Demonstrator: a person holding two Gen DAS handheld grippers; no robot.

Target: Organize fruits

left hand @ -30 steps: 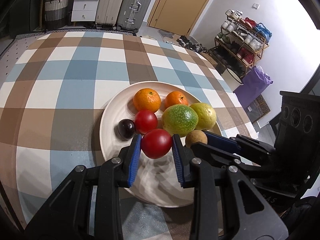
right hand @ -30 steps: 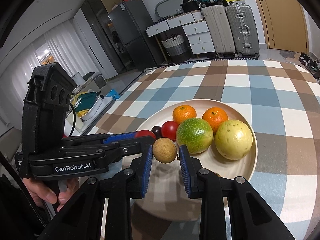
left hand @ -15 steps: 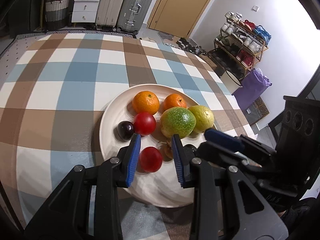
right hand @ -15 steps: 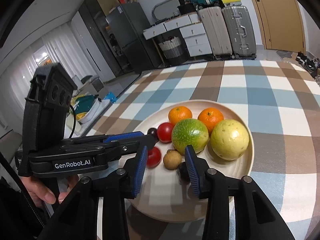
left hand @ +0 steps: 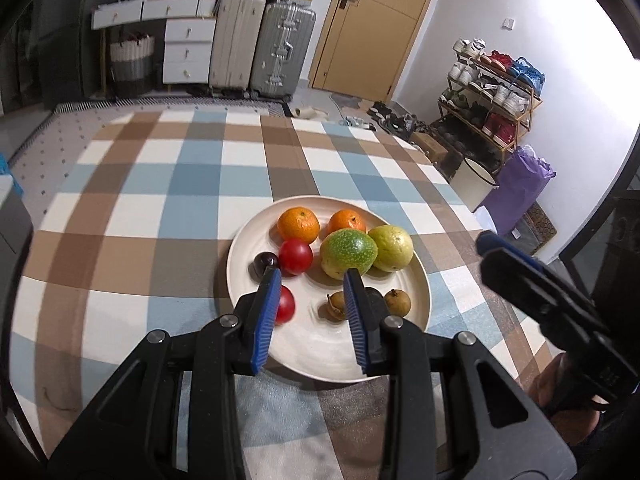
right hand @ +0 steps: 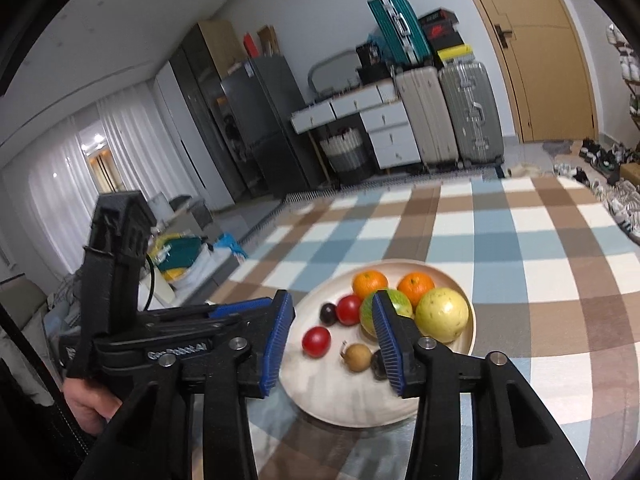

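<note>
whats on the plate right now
On the plate: two oranges, two red tomatoes, a green fruit, a yellow-green fruit, a dark plum, two longans. Another dark fruit sits partly behind the gripper finger.

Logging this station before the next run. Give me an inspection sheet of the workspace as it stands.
Surface: checked cloth covers the table.
Job's things: plate holds two oranges, green fruit, yellow fruit, two tomatoes, dark fruit, two small brown fruits; another dark item is half hidden behind a finger.
Clutter: nothing seen on the cloth off the plate.
Grippers: left gripper and right gripper above the plate, jaws open, empty.
Cables: black cord behind the left gripper.
Surroundings: suitcases, drawers, door, shoe rack.
</note>
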